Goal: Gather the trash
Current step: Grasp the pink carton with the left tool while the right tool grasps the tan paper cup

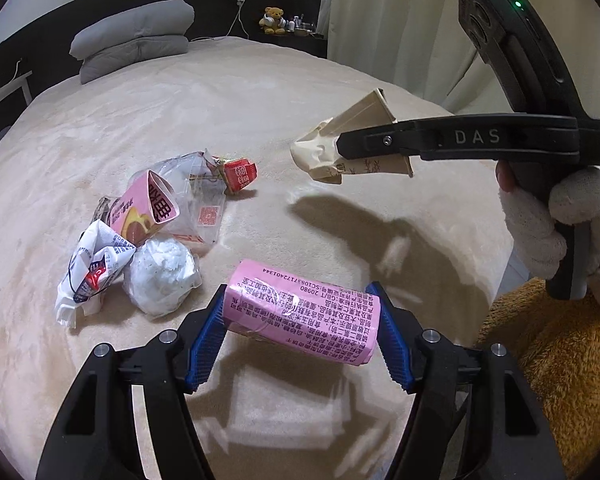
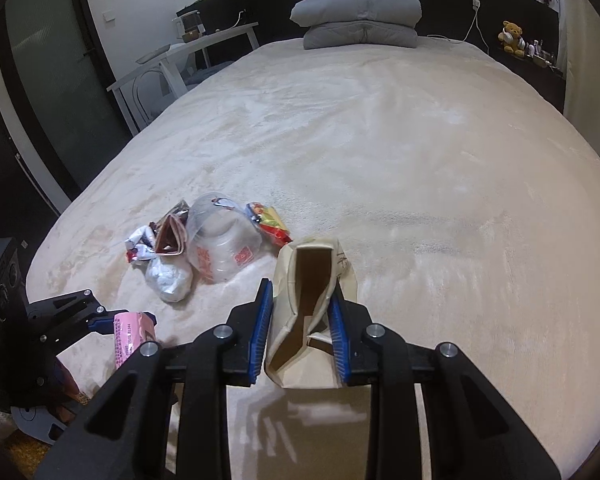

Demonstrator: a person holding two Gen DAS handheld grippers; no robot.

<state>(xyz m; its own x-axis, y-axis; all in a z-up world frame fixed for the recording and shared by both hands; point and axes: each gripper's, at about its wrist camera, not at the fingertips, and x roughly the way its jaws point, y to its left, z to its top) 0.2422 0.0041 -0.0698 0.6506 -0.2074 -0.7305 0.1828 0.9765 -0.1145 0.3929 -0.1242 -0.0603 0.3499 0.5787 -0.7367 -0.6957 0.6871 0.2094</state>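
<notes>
The left claw [image 1: 302, 320] is closed on a pink printed packet [image 1: 304, 318], lifted just above the beige bed [image 1: 260, 92] at its near edge. The right claw [image 2: 302, 330] pinches a crumpled cream paper bag [image 2: 306, 312], also held off the bed. Further in, to the left, lies a small heap of trash [image 1: 152, 224]: a pink carton, clear plastic bags, a white wad, a red wrapper. Grey pillows [image 2: 358, 18] sit at the far headboard.

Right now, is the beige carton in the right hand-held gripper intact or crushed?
Crushed. The beige carton is creased and flattened, its top gaping open, pinched in the right hand-held gripper.
</notes>
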